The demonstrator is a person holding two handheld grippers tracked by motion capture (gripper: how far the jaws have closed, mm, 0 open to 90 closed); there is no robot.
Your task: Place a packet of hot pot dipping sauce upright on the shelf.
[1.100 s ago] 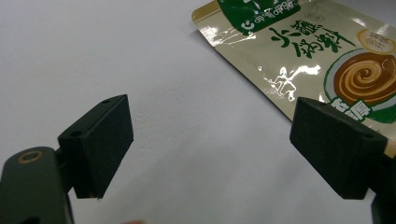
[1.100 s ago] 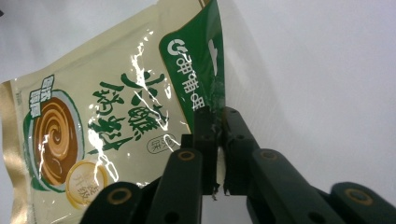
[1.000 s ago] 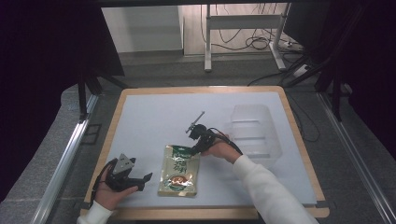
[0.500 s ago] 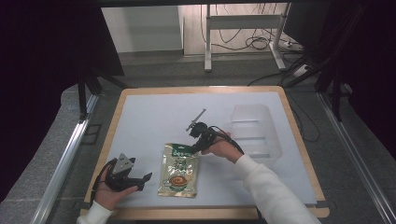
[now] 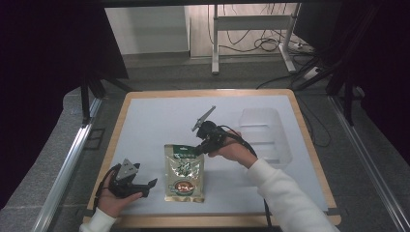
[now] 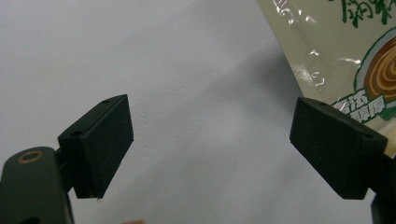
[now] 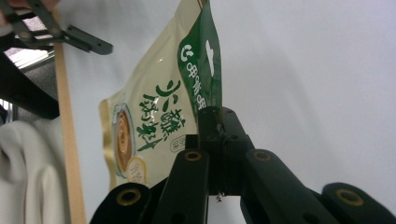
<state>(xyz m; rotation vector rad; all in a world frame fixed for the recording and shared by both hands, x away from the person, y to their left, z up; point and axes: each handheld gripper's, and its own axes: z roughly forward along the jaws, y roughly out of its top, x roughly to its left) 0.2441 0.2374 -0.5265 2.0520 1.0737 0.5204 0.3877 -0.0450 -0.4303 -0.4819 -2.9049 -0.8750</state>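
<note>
Two grippers are seen over the white table (image 5: 145, 125), one in each hand of the person. The right gripper (image 5: 202, 147) is held near the middle of the table, and its jaws are pressed together on the green top edge of the snack pouch (image 5: 183, 171). In the right gripper view this green edge (image 7: 201, 70) is pinched between the black jaws and is lifted, so the top of the pouch is bent upward while the beige body is spread below it. In the high view the lower part of the pouch is lying flat on the table, close to the near wooden edge.

The left gripper (image 5: 140, 186) is held low at the near left corner — just beside the pouch, not touching it. Its jaws are set wide apart with only the bare table between them, as the left gripper view shows; the pouch corner (image 6: 345, 60) is seen behind the right jaw.

A clear plastic container (image 5: 266, 133) is placed to the right of the right hand, well apart from the pouch.
</note>
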